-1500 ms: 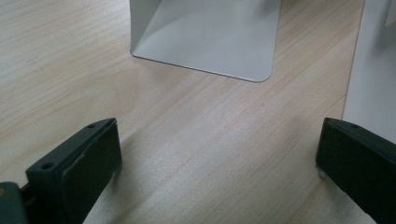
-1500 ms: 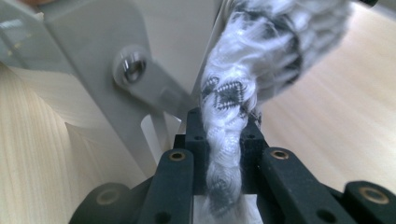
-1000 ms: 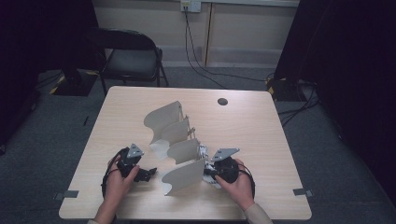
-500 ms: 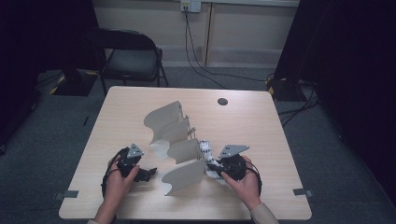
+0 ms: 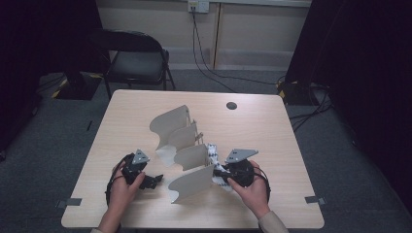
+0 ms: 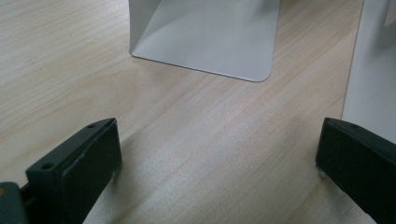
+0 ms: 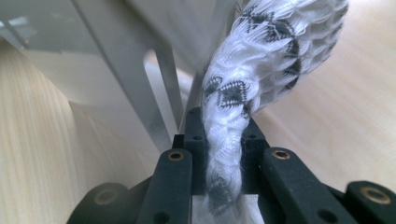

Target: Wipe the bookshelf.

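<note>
In the high view we see our right gripper (image 5: 219, 175) at the lower centre of the frame, its jaws clamped on a white knitted cloth with black pattern (image 5: 213, 154). The cloth runs up from the jaws, just beside the right ends of the pale metal bookend dividers (image 5: 188, 183) standing in a row on the light wooden table (image 5: 272, 141). In the right gripper view the cloth (image 7: 243, 84) is pinched between the black jaws and rises toward the upper right, with the divider plates (image 7: 126, 84) to its left. Our left gripper (image 5: 154, 180) lies at the lower left of the high view; in its own view the jaws stand wide apart over bare tabletop, nothing between them.
</note>
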### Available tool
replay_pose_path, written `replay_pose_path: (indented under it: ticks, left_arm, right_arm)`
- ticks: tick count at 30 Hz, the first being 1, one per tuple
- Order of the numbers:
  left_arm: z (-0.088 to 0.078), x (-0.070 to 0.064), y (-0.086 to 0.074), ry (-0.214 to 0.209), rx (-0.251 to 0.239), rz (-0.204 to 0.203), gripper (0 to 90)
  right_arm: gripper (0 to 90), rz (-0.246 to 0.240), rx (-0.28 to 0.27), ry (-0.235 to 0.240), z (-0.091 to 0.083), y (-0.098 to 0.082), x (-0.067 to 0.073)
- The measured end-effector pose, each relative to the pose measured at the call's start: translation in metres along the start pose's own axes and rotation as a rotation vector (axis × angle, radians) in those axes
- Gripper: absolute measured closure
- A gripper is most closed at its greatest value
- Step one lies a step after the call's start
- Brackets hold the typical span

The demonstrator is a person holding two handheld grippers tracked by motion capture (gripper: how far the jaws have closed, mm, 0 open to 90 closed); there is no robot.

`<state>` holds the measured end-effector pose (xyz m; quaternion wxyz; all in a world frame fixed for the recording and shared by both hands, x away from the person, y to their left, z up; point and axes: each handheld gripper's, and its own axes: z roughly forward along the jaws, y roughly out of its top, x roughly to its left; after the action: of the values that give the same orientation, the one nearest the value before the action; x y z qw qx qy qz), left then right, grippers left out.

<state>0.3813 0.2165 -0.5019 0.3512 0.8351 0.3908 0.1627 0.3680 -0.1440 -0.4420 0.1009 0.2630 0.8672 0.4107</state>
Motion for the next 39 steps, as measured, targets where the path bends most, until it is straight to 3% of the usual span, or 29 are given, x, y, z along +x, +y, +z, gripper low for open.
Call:
replay_pose_path:
  ticks: [12, 17, 23, 28, 34, 39]
  left_arm:
    - [0.0, 0.0, 0.0, 0.0, 0.0, 0.0, 0.0]
    - [0.0, 0.0, 0.0, 0.0, 0.0, 0.0, 0.0]
    - [0.0, 0.0, 0.0, 0.0, 0.0, 0.0, 0.0]
    - [0.0, 0.0, 0.0, 0.0, 0.0, 0.0, 0.0]
    - [0.0, 0.0, 0.0, 0.0, 0.0, 0.0, 0.0]
    - [0.0, 0.0, 0.0, 0.0, 0.0, 0.002, 0.0]
  right_arm:
    - [75.2, 0.014, 0.096, 0.0, 0.024, -0.026, -0.001]
    - [59.3, 0.034, 0.085, -0.032, 0.018, -0.028, -0.003]
    - [54.7, 0.029, 0.035, -0.078, 0.002, -0.019, -0.006]
    - [56.2, 0.011, 0.038, -0.09, 0.007, -0.017, -0.004]
    - [70.0, -0.014, 0.091, -0.071, 0.027, -0.023, -0.003]
    - [78.7, -0.015, 0.108, -0.056, 0.03, -0.027, -0.001]
